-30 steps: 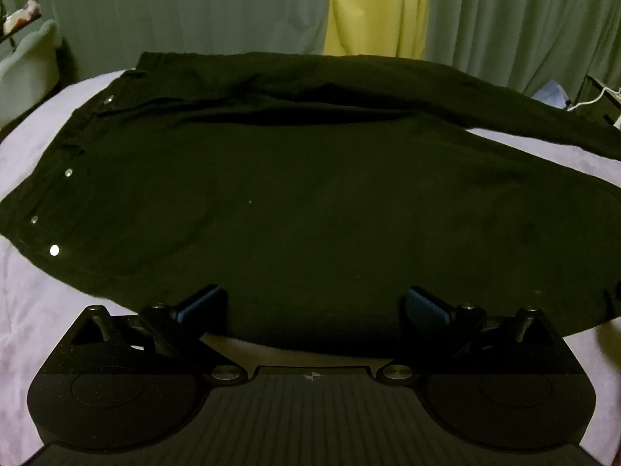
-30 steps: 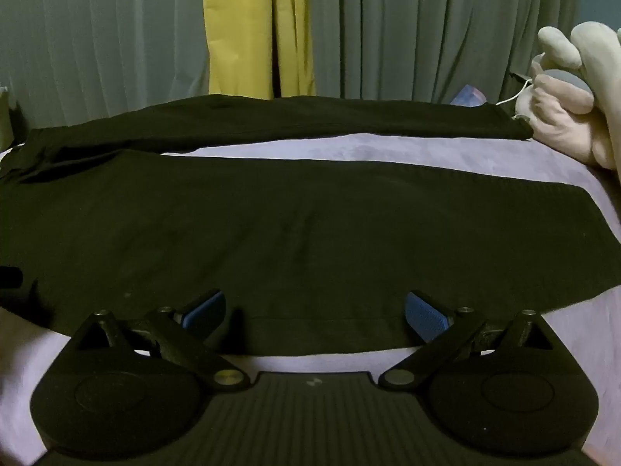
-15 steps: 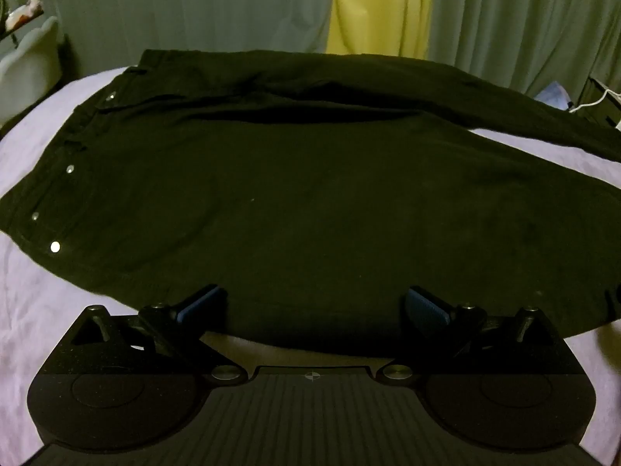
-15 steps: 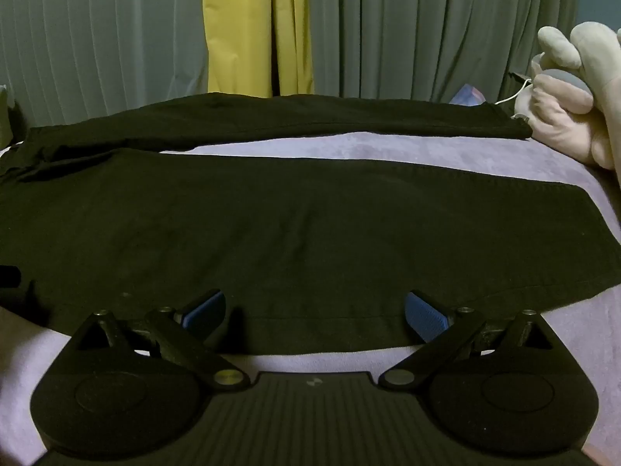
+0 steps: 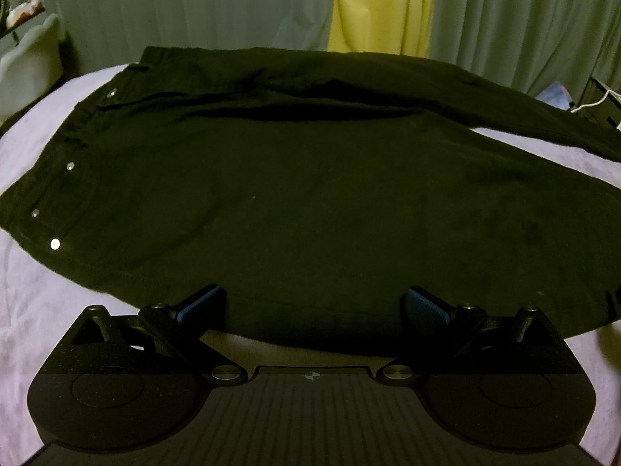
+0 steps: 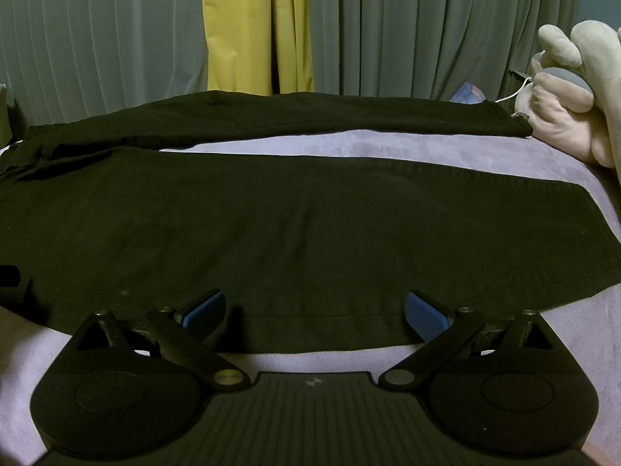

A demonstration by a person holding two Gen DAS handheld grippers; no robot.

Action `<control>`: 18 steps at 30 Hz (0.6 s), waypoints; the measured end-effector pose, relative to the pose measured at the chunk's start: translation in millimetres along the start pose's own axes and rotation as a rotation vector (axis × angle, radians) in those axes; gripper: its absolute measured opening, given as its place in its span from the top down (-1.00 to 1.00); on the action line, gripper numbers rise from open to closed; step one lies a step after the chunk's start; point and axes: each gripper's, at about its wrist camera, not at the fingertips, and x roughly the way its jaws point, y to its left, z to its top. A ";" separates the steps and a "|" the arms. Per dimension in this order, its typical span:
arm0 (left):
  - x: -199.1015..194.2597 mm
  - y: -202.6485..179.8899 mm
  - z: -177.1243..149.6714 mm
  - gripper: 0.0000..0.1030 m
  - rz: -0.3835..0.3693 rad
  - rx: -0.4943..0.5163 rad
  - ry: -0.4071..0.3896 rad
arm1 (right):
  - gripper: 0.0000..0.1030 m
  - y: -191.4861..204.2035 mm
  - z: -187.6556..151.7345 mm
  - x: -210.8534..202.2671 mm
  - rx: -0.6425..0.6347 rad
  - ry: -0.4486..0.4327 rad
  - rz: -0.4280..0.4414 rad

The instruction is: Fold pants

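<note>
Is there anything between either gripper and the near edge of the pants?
Nothing visible. The left gripper and right gripper are both open right at the near edge of the black pants, with only bare purple bedcover below.

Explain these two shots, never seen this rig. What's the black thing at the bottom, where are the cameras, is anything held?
No robot here: a person holds a two-finger gripper in each hand, and each carries a fisheye camera looking forward along its fingers. The black body at the bottom of each picture is the tool itself.

The left wrist view shows the left gripper by the waist end of the black pants, with its rivets. The right wrist view shows the right gripper by the legs and hems of the same pants.

The pants lie spread on a lilac bed cover. Both grippers are open and hold nothing.
</note>
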 end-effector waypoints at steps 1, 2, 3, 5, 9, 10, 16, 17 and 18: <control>0.0 0.0 -0.1 -1.00 0.000 0.000 0.000 | -0.92 0.1 0.4 -0.1 0.000 0.001 0.001; 0.1 0.1 -0.1 -1.00 0.000 0.000 0.000 | -0.92 0.2 0.5 -0.1 0.000 0.001 0.001; 0.0 0.8 -1.5 -1.00 0.000 0.000 0.000 | -0.92 0.3 0.4 -0.1 0.000 0.001 0.001; -0.1 1.3 -2.2 -1.00 0.000 -0.001 0.000 | -0.92 0.4 0.7 0.1 -0.001 0.002 0.001; 0.1 1.4 -1.7 -1.00 0.000 -0.001 0.001 | -0.92 -1.6 -1.0 0.6 0.000 0.003 0.002; 0.1 1.4 -1.6 -1.00 0.000 -0.001 0.001 | -0.92 -2.2 -2.0 0.7 -0.001 0.003 0.001; 0.7 2.0 -2.8 -1.00 0.000 -0.002 0.002 | -0.92 -1.9 -3.9 -0.3 -0.002 0.003 0.000; 0.7 2.1 -3.0 -1.00 0.000 -0.002 0.002 | -0.92 -2.0 -4.2 -0.5 -0.002 0.003 0.001; 0.8 2.5 -3.8 -1.00 0.000 -0.003 0.002 | -0.92 -2.4 -4.9 -1.0 -0.002 0.003 0.001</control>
